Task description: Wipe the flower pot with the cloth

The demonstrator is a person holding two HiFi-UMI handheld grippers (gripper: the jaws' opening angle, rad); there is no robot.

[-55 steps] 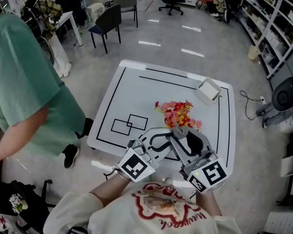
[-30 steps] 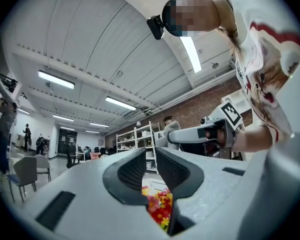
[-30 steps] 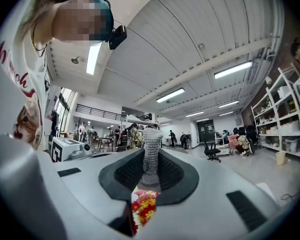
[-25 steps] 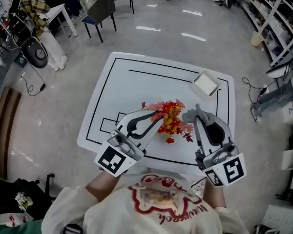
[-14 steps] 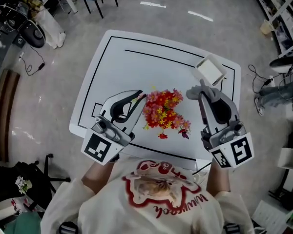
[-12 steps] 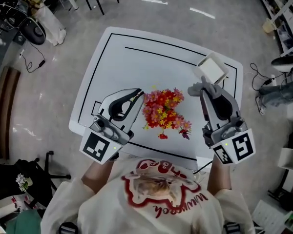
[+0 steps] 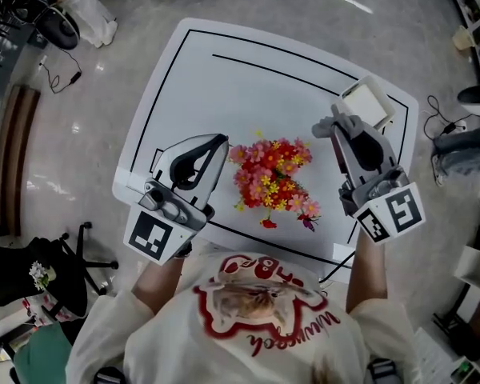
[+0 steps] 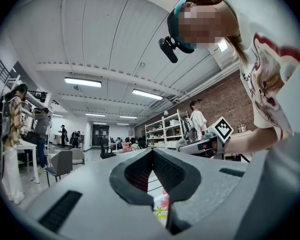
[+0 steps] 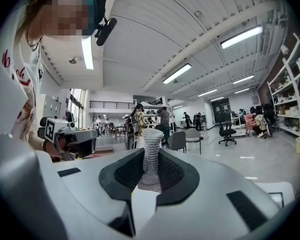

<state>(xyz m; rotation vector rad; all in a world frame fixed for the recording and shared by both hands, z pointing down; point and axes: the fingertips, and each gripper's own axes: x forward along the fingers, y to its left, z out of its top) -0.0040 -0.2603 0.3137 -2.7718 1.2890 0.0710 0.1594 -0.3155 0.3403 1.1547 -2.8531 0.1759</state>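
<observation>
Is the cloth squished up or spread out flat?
Squished up: the cloth stands as a narrow bunched roll, pinched in the right gripper.

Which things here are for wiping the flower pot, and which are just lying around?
For the job: the cloth pinched in the right gripper; the flowers, which hide their pot; the empty left gripper.

Just lying about: the white box at the corner of the table.

floor (image 7: 64, 118) – grey, glossy | ceiling lights (image 8: 81, 82) – long strips | brick wall (image 8: 230, 103)
</observation>
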